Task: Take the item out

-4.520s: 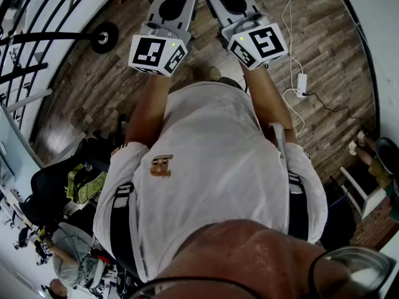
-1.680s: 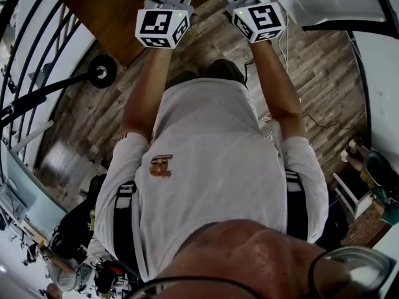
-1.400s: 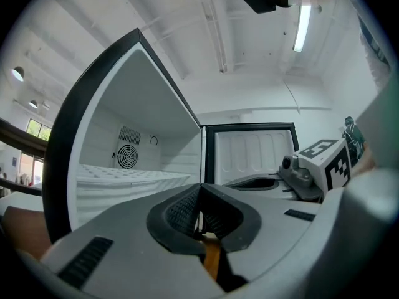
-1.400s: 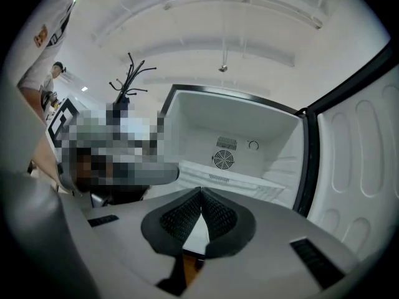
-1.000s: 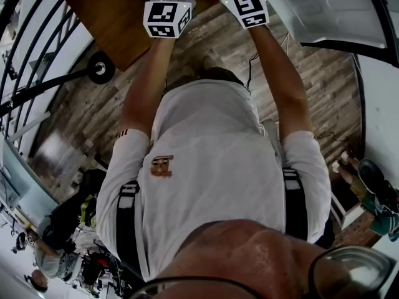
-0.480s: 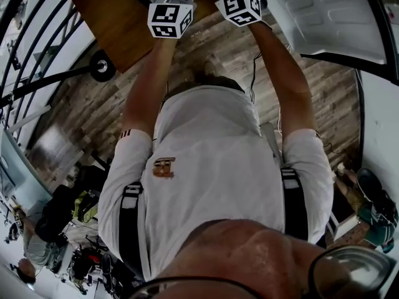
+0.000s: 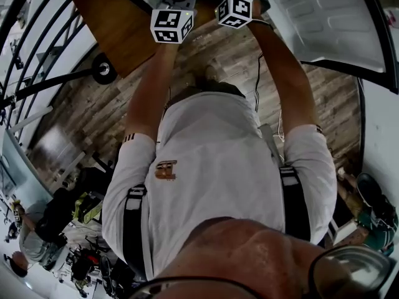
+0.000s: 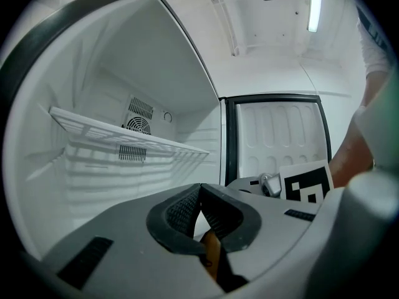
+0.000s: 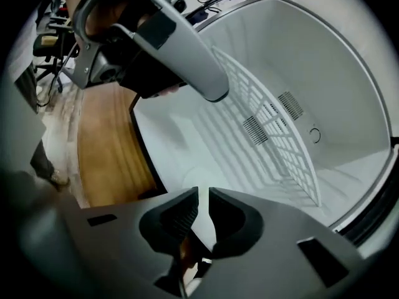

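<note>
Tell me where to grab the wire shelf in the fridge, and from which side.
Grip the wire shelf by the rail facing the fridge opening, near its middle. Come straight in from the open front, jaws above and below the rail: it's a thin, level grid, and its other edges seem to sit against the walls.

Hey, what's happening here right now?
A person points two hand-held grippers into an open white fridge compartment. The left hand-held gripper and the right hand-held gripper both have their jaws closed, holding nothing. Inside, only a wire shelf shows; no item to take out is in view.
</note>
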